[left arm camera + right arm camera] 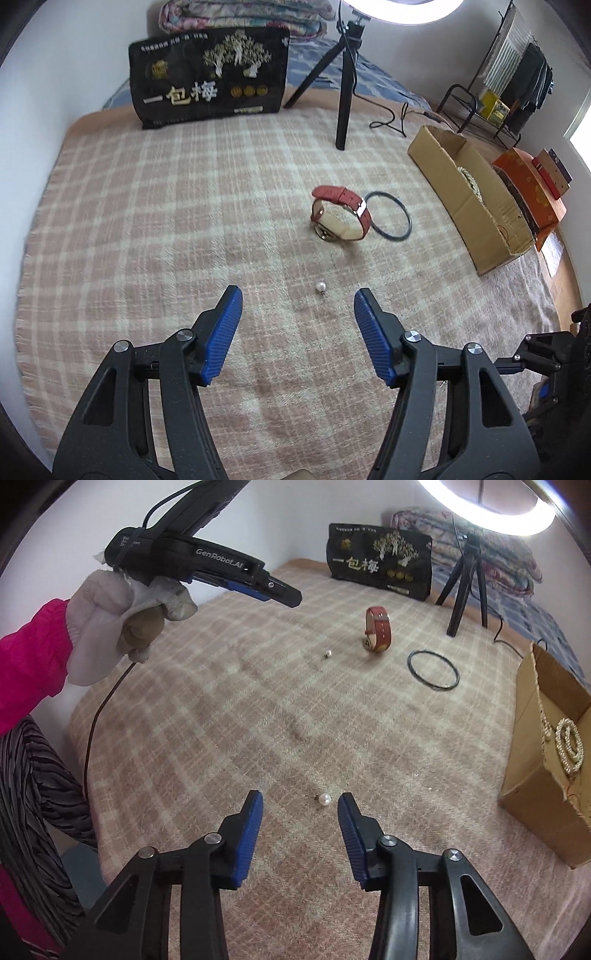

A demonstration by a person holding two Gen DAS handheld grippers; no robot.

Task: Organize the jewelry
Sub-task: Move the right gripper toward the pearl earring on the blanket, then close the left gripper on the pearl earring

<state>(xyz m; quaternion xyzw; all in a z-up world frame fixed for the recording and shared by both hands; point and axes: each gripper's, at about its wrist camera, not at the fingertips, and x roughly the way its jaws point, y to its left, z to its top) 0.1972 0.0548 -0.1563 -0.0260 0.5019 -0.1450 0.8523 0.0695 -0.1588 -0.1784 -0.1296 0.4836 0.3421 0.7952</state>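
Both tongs gape over tiny pearl earrings on the bed blanket.
Left tongs (297,297) near one pearl earring (320,286), right tongs (300,802) near another pearl earring (324,798): either could slip or roll into the blanket (229,716) pile.

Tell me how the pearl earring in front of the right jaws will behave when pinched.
The pearl earring is round and glossy, so it will probably slip or roll away from the pads. It looks tiny and light, likely sinking into the fuzzy blanket. Its thin post seems easy to bend.

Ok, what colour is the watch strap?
Red outside, cream lining. The watch shows best in the left wrist view.
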